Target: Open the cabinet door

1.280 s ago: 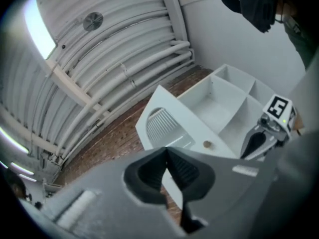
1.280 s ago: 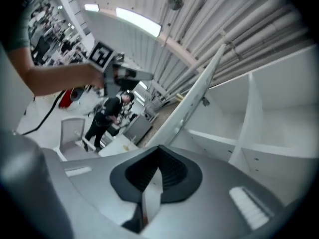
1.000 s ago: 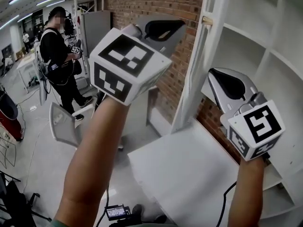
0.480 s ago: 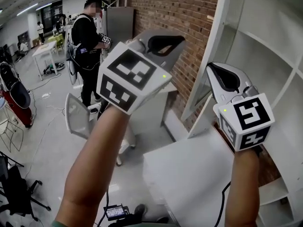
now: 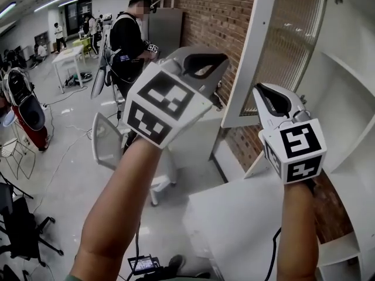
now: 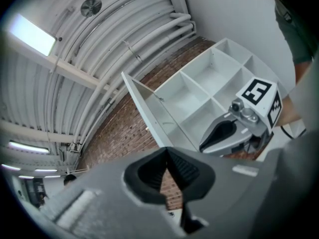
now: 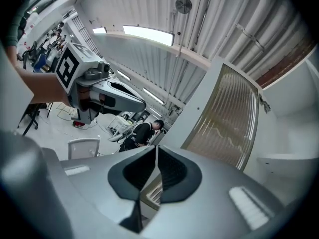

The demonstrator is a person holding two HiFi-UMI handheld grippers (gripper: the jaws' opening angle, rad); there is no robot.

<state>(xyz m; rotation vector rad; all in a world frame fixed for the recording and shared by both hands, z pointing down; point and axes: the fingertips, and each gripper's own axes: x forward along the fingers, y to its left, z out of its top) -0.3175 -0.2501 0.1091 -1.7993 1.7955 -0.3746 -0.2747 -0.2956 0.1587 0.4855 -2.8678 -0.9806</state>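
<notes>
The white cabinet [image 5: 345,110] stands at the right with its bare shelves showing. Its door [image 5: 293,45], a white frame round a ribbed glass panel, hangs swung out to the left. My left gripper [image 5: 220,57] is raised in front of the brick wall, left of the door, shut and holding nothing. Just below the door's lower edge, my right gripper [image 5: 261,89] is also shut and empty, touching nothing. The left gripper view shows the door [image 6: 144,108], the shelves [image 6: 199,98] and the right gripper [image 6: 224,133]. In the right gripper view the door [image 7: 229,118] and the left gripper [image 7: 124,101] appear.
A brick wall [image 5: 217,16] runs behind the door. Low in front of the cabinet lies a white table top [image 5: 234,221]. A white chair [image 5: 108,142] stands to the left, and a person in black [image 5: 132,40] stands further back. Cables lie on the floor.
Both grippers have shifted left, away from the shelves, and stay shut. The door, seen edge-on before, now shows the face of its ribbed panel.
</notes>
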